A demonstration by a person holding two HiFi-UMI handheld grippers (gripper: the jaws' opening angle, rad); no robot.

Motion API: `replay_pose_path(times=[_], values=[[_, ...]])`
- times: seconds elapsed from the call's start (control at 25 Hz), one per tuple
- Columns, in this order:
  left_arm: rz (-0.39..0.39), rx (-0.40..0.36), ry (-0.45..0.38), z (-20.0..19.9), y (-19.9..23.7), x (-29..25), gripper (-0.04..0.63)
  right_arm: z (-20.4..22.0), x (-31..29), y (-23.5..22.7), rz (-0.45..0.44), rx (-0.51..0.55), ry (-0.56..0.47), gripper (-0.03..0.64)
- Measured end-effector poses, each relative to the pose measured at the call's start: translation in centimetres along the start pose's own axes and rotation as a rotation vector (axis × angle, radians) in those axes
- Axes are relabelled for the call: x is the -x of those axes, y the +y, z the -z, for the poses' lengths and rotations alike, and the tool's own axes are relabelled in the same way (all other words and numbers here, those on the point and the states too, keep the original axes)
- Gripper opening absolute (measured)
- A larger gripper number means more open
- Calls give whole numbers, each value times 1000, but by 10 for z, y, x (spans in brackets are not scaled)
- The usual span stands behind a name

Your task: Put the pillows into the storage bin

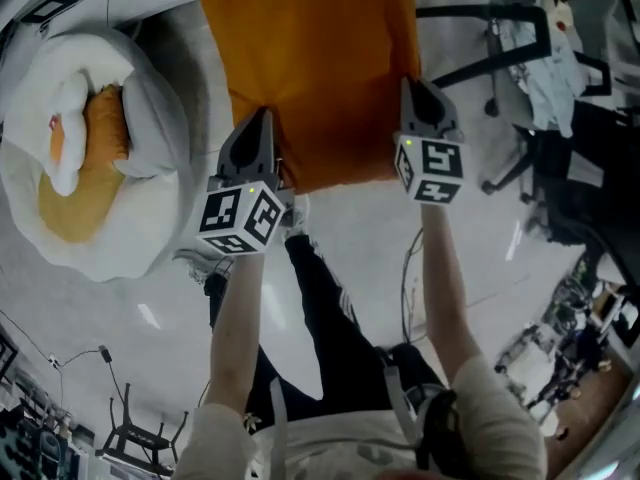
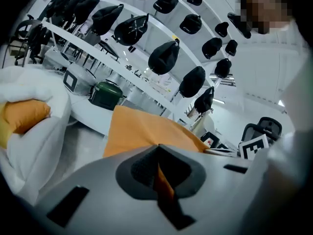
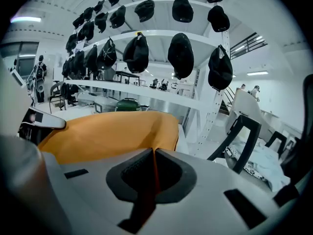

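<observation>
Our left gripper [image 1: 264, 118] and right gripper [image 1: 412, 88] each have their jaws closed tight on a near corner of the orange pillow [image 1: 310, 58], held just right of the white storage bin [image 1: 140, 238]. We should carry it left over the opening, corners level, then let go.

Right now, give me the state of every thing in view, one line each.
orange pillow, held up by one edge.
left tool, shut on the orange pillow.
right tool, shut on the orange pillow.
storage bin, open, with a second pillow inside.
</observation>
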State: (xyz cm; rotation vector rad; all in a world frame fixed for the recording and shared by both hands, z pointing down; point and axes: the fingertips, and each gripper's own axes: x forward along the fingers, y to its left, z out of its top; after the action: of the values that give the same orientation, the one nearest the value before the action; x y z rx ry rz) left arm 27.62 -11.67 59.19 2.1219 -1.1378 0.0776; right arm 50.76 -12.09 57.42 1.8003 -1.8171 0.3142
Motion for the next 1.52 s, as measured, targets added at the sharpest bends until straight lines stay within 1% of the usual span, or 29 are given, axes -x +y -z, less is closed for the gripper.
replay_pose_path(times=[0.16,0.28,0.44,0.48,0.56,0.6,0.64,0.68,0.72,0.76,0.84,1.0,1.2,1.32,1.44,1.52], values=[[-6,-4,32,26,3,-20,9,20,-12,-10,4,20,29,12],[-14,-12,38,33,7,-31,9,32,-20,-14,13,-2,48,12],[-35,-1,46,43,10,-43,9,43,-35,-19,-8,1,64,12],[-49,-10,44,44,11,-46,9,47,-39,-19,-20,-3,72,12],[-105,-65,38,46,19,-51,9,60,-52,-19,-49,-42,123,14],[-143,-104,43,47,24,-53,20,70,-61,-19,-53,-74,163,39],[-174,-138,56,49,29,-55,33,78,-69,-20,-46,-100,195,136],[-186,-159,75,52,31,-58,84,81,-75,-21,-33,-111,205,267],[-180,-165,92,54,30,-61,141,79,-78,-21,-22,-104,194,279],[-168,-163,101,54,28,-64,150,74,-78,-20,-18,-88,175,279],[-150,-164,102,52,25,-67,151,61,-78,-11,-38,-70,143,279],[-154,-144,86,44,32,-62,150,45,-78,21,-104,-67,123,278],[-202,-110,47,25,62,-39,153,17,-80,69,-186,-41,95,279],[-240,-86,26,7,101,-11,158,-8,-82,113,-220,-36,72,279],[-296,-49,9,-13,154,24,165,-41,-86,171,-269,-28,44,279],[-338,-7,-12,-29,192,49,173,-65,-88,214,-307,-20,19,279]])
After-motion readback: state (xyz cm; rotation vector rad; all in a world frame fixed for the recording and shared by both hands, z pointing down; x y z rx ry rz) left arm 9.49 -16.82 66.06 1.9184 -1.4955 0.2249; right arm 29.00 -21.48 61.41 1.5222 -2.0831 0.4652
